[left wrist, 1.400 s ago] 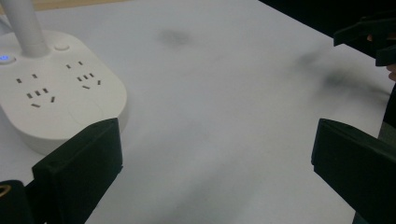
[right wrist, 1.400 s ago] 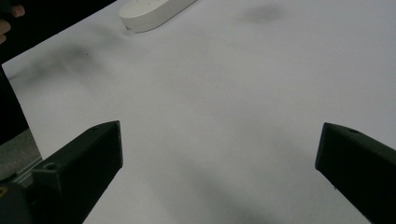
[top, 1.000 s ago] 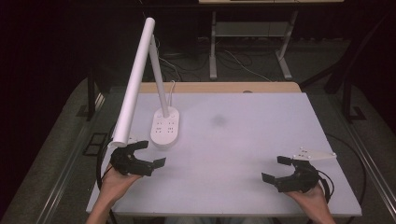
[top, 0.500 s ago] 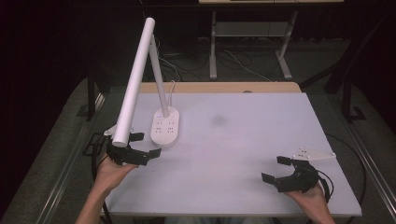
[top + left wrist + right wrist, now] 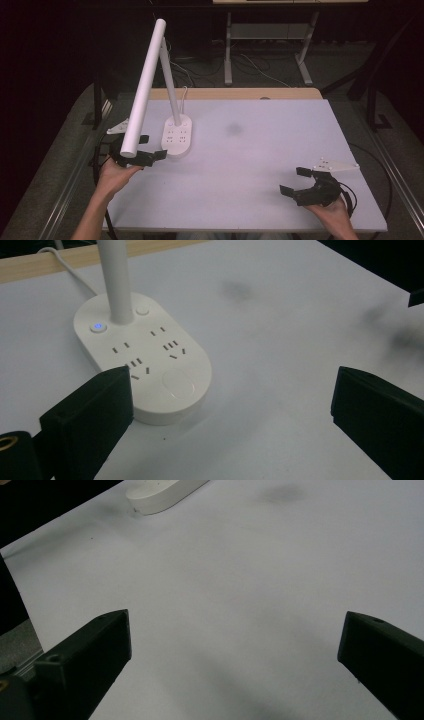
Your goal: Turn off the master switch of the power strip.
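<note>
A: Starting with the high view: what is obscured?

B: The white lamp head [image 5: 144, 87] covers part of the left gripper [image 5: 148, 148], just left of the lamp base [image 5: 176, 136] near the table [image 5: 260, 150] left edge. The right gripper [image 5: 296, 181] sits near the front right corner, bare surface between them.

A: Left gripper view?

B: Jaws wide apart, empty; base [image 5: 145, 360] just ahead, stem cut off above.

A: Right gripper view?

B: Jaws spread, empty; base [image 5: 165, 492] cropped, far off.

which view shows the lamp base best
The left gripper view: the lamp base is close, with its sockets, buttons and lit blue light plain. The high view shows it small beside the left claw; the right gripper view catches one end.
</note>
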The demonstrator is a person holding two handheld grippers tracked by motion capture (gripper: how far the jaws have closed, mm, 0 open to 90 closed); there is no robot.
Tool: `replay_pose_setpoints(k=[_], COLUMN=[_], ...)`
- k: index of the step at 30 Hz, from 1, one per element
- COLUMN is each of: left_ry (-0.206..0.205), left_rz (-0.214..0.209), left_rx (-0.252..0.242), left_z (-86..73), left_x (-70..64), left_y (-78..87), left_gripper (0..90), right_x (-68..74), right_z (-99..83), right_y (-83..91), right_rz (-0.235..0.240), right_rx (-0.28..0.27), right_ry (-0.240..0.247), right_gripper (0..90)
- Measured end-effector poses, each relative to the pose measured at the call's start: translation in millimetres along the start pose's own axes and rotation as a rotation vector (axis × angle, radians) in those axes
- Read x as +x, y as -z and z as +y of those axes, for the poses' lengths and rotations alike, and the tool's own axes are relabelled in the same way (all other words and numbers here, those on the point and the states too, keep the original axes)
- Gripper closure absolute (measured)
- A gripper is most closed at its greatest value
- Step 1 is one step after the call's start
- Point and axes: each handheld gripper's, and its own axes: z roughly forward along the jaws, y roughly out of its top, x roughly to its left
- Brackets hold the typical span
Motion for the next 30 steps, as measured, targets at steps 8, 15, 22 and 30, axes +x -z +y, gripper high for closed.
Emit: replay_pose_setpoints(k=[8, 15, 22, 30], left_ry=[0.001, 0.010, 0.013, 0.013], left_rz=[0.018, 0.030, 0.042, 0.052], left_rx=[0.012, 0.008, 0.012, 0.015], left_z=[6.3, 12.3, 21.8, 28.1], left_x=[12.0, 19.4, 26.8, 32.7], left_y=[0.0, 0.5, -0.1, -3.0], left_gripper=[2.3, 2.5, 2.8, 2.8], right_x=[-0.7, -0.5, -0.3, -0.1], right_z=[-0.3, -0.5, -0.6, -0.7], right_y=[0.5, 0.2, 0.0, -0.1], right_rz=[-0.001, -0.003, -0.004, -0.004], right_rx=[0.001, 0.003, 0.007, 0.008], right_ry=[0.002, 0.004, 0.002, 0.002], right_gripper=[0.0, 0.0, 0.0, 0.0])
